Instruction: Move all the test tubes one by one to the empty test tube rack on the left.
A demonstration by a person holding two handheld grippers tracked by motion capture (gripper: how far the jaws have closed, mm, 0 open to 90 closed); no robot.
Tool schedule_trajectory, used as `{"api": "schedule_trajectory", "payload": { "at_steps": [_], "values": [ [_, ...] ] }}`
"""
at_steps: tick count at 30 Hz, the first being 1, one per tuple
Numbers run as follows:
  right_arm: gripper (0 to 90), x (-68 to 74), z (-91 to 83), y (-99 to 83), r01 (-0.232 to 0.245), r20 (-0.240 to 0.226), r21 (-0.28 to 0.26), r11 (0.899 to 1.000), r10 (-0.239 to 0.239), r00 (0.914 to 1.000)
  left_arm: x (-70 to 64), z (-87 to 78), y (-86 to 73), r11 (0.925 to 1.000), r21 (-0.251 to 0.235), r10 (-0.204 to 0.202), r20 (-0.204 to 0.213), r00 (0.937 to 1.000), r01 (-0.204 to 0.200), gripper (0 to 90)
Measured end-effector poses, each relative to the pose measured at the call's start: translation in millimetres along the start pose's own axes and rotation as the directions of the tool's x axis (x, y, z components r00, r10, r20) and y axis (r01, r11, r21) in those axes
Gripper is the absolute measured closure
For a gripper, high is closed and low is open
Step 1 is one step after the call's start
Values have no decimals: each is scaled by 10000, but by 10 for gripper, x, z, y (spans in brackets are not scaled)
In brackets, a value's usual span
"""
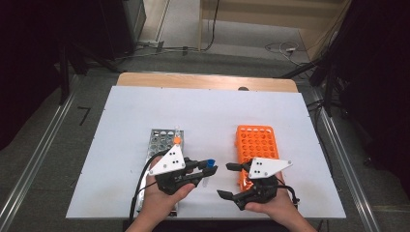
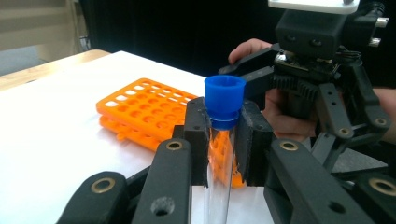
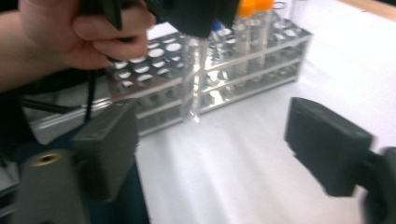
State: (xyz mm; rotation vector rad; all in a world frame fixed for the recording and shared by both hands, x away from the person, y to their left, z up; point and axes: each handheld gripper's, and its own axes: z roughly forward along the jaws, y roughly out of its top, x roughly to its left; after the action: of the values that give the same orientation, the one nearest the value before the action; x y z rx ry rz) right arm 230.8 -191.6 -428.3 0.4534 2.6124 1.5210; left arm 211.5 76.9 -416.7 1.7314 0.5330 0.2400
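Note:
My left gripper (image 1: pixel 209 170) is shut on a clear tube with a blue cap (image 2: pixel 224 95), held upright just below the cap between the two racks. The tube's clear body (image 3: pixel 191 79) hangs above the white table, its tip free. My right gripper (image 1: pixel 228 180) stands open, jaws wide apart, a short way to the right of the tube and facing it. A metal rack (image 1: pixel 162 140) sits left of centre with an orange-capped tube (image 1: pixel 177 139) in it. An orange plastic rack (image 1: pixel 256 145) lies to the right, partly under my right hand.
A white sheet (image 1: pixel 203 116) covers the wooden table (image 1: pixel 203 81). Black cables trail from the left gripper over the table's front edge. Dark stands and cables surround the table on the floor.

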Motion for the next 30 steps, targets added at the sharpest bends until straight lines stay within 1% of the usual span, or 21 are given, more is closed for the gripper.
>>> {"api": "schedule_trajectory", "payload": {
  "at_steps": [2, 4, 5, 8, 10, 17, 20, 24, 30],
  "values": [
    [72, -44, -38, -19, -171, 113, -71, 9998, 171, 9998, 15, -30, 0, 10000, -35, -11, -89, 10000, 10, 770],
    [14, -86, -67, -37, -264, 153, -86, 9996, 265, 9995, 30, -64, -2, 10000, -70, -40, -184, 9998, 39, 770],
    [1, -114, -93, -48, -333, 247, -118, 9994, 336, 9991, 38, -79, -2, 10000, -52, -34, -231, 9997, 33, 770],
    [0, -189, -163, -75, -471, 457, -228, 9986, 481, 9978, 64, -137, -5, 9999, -124, -84, -424, 9991, 78, 770],
    [0, -242, -207, -98, -592, 522, -220, 9980, 602, 9968, 86, -184, -10, 9997, -208, -140, -628, 9979, 128, 770],
    [0, -406, -363, -176, -948, 970, -443, 9945, 988, 9904, 184, -364, -25, 9990, -359, -288, -1171, 9927, 248, 770],
    [0, -478, -418, -209, -1133, 1166, -532, 9921, 1189, 9860, 223, -446, -33, 9990, -371, -287, -1461, 9889, 236, 769],
    [0, -559, -473, -251, -1249, 1418, -579, 9905, 1320, 9810, 279, -548, -46, 9983, -487, -389, -1766, 9835, 307, 770],
    [0, -665, -548, -320, -1519, 1739, -640, 9863, 1609, 9715, 314, -634, -68, 9989, -424, -289, -2189, 9753, 201, 770]
  ]
}}
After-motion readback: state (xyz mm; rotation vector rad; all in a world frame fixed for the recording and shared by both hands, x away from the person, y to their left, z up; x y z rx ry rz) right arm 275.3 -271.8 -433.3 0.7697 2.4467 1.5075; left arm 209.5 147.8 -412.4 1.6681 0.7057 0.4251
